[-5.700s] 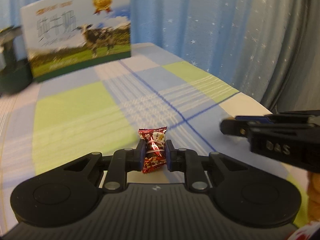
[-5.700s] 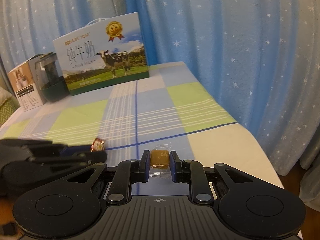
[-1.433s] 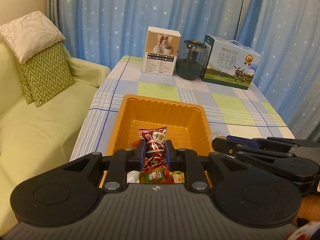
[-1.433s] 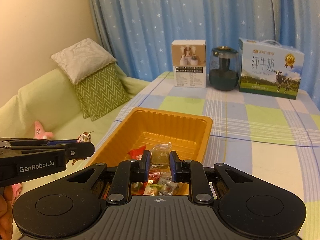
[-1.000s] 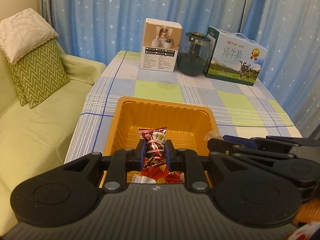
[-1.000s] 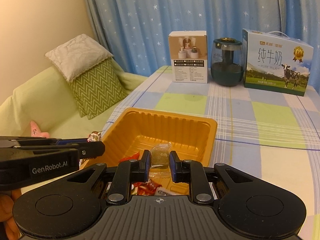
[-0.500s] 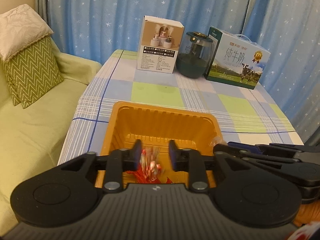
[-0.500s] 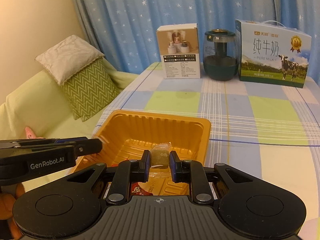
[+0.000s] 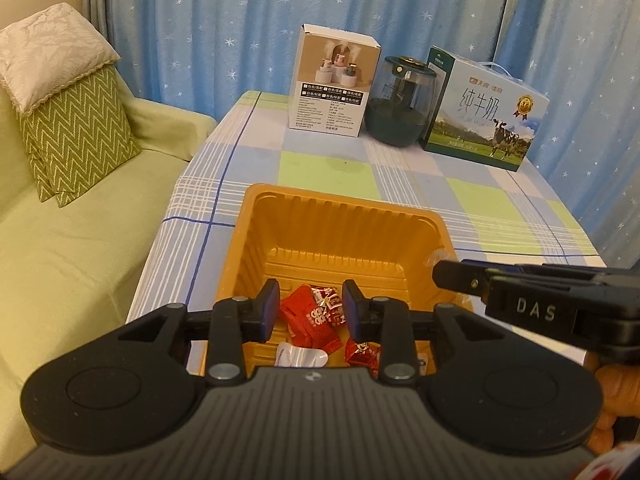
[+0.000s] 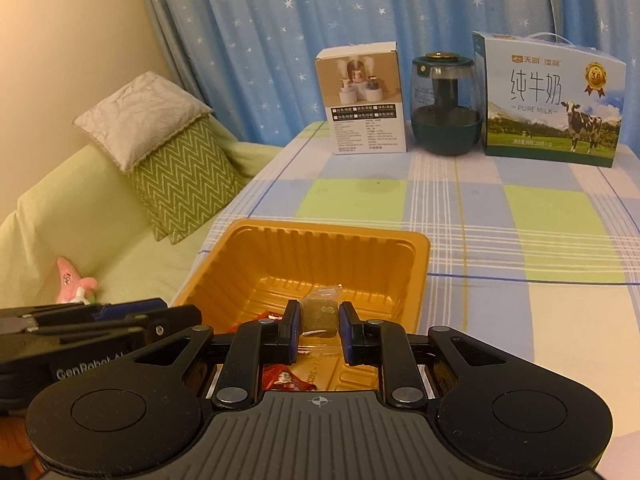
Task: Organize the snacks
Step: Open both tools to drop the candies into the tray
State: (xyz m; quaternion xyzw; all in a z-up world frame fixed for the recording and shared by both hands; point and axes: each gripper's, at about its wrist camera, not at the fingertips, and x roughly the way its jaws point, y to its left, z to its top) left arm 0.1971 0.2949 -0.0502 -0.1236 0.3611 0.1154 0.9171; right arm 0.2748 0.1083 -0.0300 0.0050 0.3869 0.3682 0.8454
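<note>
A: Over the orange ribbed plastic tray (image 9: 280, 216) on the checked tablecloth (image 10: 540, 216), both grippers hang side by side. What's different with the left one?

B: A moment ago the left gripper (image 9: 311, 309) pinched the red-wrapped candy (image 9: 326, 310) clear of the tray floor. Now its jaws stand apart with nothing pressed between the pads, and that candy lies on the tray bottom among the other red wrappers (image 9: 362, 354), seen through the gap. So that piece is delivered.

A: And the right?

B: No change there. The right gripper (image 10: 319, 326) is still clenched on the brown cube candy in clear wrapping (image 10: 318, 315), held above the near part of the tray, inside its rim as far as I can judge.

A: So what's left?

B: Probably only letting go of that brown one; it sits over the tray already, so it should fall in with the rest. I see no loose snacks on the cloth in either view, only the white product box (image 10: 362, 100), the dark green glass jar (image 10: 446, 106) and the milk carton with the cow picture (image 10: 552, 100) at the far edge.
</note>
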